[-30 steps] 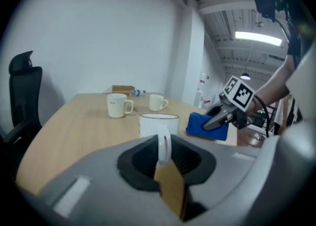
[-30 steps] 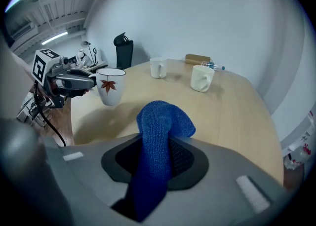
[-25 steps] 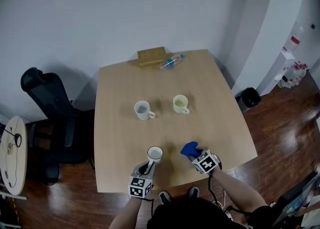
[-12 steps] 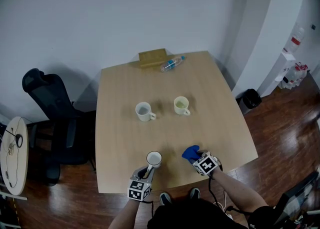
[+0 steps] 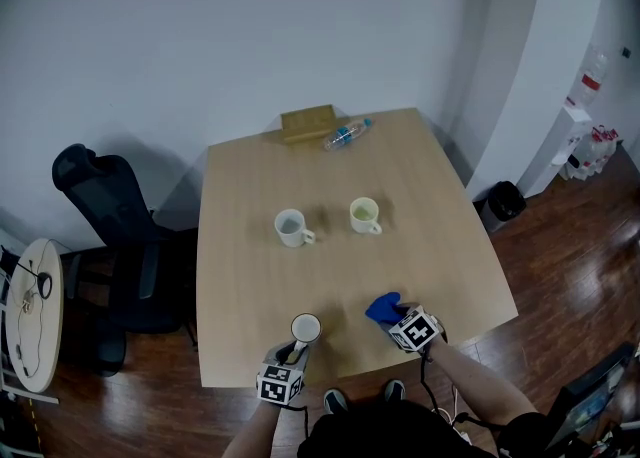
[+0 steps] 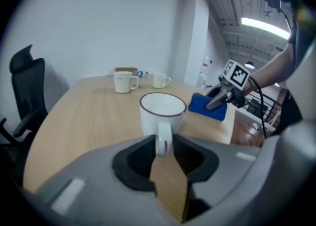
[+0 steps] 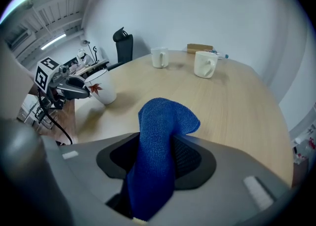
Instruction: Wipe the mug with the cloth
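Observation:
A white mug [image 5: 306,328] with a dark rim stands on the wooden table [image 5: 250,276] near its front edge. My left gripper [image 5: 296,348] is right behind it. The mug's handle [image 6: 163,141] sits between the jaws, which have just been opening, and the pads no longer squeeze it. The blue cloth [image 5: 381,307] lies bunched on the table to the mug's right. My right gripper [image 5: 395,314] has the cloth [image 7: 160,141] standing between its jaws, which have also just been opening, loose around it. The right gripper view shows the mug [image 7: 101,88] with a red leaf print.
Two more mugs stand mid-table, a white one [image 5: 291,228] and a pale yellow one [image 5: 364,213]. A plastic bottle [image 5: 347,132] and a wooden box [image 5: 307,124] lie at the far edge. A black office chair [image 5: 110,236] stands left of the table.
My left gripper has come down and towards the front edge with the mug, which now rests on the table. The right gripper and the cloth have stayed put.

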`<state>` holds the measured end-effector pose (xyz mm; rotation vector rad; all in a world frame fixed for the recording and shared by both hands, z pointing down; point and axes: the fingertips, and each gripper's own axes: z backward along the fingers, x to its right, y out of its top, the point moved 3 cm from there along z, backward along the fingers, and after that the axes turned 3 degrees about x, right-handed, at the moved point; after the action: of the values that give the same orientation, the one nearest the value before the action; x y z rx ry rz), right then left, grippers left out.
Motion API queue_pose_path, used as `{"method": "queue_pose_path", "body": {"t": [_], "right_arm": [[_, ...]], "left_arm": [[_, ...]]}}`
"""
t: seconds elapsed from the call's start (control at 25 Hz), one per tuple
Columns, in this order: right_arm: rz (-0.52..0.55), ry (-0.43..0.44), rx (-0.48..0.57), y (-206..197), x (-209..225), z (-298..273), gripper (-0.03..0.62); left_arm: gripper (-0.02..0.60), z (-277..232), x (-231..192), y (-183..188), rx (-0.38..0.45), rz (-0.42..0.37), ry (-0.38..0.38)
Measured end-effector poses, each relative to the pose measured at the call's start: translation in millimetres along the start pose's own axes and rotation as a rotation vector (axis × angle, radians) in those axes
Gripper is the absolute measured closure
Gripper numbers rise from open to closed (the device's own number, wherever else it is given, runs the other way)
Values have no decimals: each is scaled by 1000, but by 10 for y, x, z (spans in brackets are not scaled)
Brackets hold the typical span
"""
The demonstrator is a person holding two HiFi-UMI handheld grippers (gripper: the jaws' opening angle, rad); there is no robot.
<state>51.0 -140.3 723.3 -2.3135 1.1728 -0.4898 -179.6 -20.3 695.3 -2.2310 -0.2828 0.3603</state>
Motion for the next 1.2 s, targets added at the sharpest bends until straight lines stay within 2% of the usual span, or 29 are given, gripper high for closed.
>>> {"method": "queue_pose_path", "body": {"t": [0.16,0.32,0.44,0.52,0.56,0.6,0.68,0.76,0.92,1.04,1.2], "right_arm": [[-9,-10,43,17,3,127,375],[-57,-66,159,77,47,470,379],[-157,-117,312,194,143,899,447],[-249,-117,432,303,195,1230,539],[-293,-103,494,360,201,1399,580],[-327,-88,550,413,192,1565,588],[-345,-72,637,489,139,1865,588],[-324,-83,690,533,52,2098,588],[-288,-92,765,585,-233,2399,587],[-226,-92,825,661,-443,2558,586],[-126,-73,915,838,-686,2740,586]], "left_arm": [[426,66,-85,-107,-11,42,36],[425,237,-113,-179,13,86,62],[425,462,-119,-230,53,137,107],[433,659,-102,-198,103,152,158],[460,766,-85,-153,135,154,186],[492,874,-57,-83,171,152,212],[550,1074,52,142,252,130,240],[575,1239,217,461,337,88,226],[577,1492,618,1070,470,9,147],[577,1587,942,1381,522,-75,87],[577,1585,1240,1523,546,-188,33]]}}
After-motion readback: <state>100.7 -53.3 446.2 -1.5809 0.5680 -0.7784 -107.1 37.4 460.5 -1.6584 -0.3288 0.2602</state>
